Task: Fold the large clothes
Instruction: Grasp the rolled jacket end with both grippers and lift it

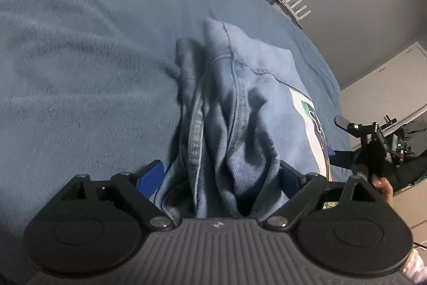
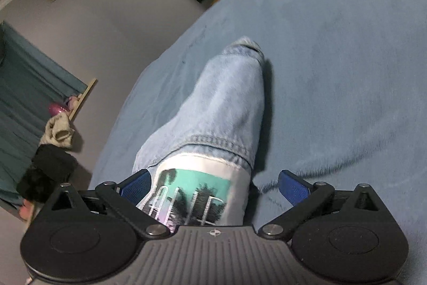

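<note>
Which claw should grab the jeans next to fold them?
Probably the left claw: bunched jeans already sit between its open fingers. The right claw is open too, but only its left finger is near the printed patch; the other is over the blanket.

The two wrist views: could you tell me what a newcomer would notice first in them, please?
A bunched pair of light blue jeans lies on the blue blanket, rising between the left gripper and its wide-apart jaws. In the right wrist view, a white patch with a teal palm-tree print covers the denim between the open right gripper jaws. Dark clothes are heaped at the far left.
</note>
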Action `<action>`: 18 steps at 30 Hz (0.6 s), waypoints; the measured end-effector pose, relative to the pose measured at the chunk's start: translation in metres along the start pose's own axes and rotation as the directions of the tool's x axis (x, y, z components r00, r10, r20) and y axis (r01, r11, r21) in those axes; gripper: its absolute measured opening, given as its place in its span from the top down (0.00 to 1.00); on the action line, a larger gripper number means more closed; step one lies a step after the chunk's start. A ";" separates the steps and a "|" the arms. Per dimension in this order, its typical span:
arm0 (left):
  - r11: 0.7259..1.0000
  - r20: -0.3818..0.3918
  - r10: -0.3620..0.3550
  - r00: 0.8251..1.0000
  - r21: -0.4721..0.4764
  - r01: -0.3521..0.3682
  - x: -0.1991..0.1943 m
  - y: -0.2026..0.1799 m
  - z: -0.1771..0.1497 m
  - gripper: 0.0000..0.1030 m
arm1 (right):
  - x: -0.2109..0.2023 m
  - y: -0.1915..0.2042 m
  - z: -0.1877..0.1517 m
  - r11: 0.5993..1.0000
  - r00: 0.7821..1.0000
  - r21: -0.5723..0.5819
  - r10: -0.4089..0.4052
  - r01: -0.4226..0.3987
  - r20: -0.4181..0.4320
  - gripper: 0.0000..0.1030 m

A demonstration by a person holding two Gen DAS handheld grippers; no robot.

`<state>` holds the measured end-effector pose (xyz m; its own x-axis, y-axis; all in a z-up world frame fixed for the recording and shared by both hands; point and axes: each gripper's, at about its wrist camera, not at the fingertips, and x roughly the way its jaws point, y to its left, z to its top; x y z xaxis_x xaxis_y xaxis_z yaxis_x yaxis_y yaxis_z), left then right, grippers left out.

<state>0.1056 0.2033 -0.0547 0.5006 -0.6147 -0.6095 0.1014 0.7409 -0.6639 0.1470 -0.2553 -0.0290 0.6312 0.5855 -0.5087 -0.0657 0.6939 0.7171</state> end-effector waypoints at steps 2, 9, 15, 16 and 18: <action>1.000 -0.034 -0.021 0.999 -0.010 0.021 0.001 0.006 -0.002 0.11 | 0.005 -0.007 -0.002 0.999 1.000 0.029 0.021 -0.020 -0.021 0.00; 0.985 -0.093 -0.156 0.983 -0.095 0.147 0.015 0.040 -0.007 0.11 | 0.042 -0.017 0.002 0.995 0.992 0.065 0.079 -0.072 -0.103 0.00; 0.962 -0.078 -0.251 0.965 -0.132 0.239 0.017 0.056 -0.012 0.16 | 0.070 -0.023 0.027 0.993 0.984 0.061 0.107 -0.099 -0.141 0.00; 0.957 -0.075 -0.266 0.961 -0.140 0.254 0.018 0.059 -0.013 0.17 | 0.076 -0.025 0.032 0.992 0.983 0.063 0.116 -0.108 -0.145 0.00; 0.951 -0.075 -0.283 0.956 -0.150 0.270 0.019 0.063 -0.014 0.17 | 0.086 -0.025 0.040 0.989 0.979 0.069 0.140 -0.131 -0.150 0.00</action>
<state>0.1096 0.2342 -0.1141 0.3857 -0.8178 -0.4272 0.1031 0.4983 -0.8609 0.2342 -0.2394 -0.0714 0.4929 0.7330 -0.4689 -0.0941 0.5806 0.8087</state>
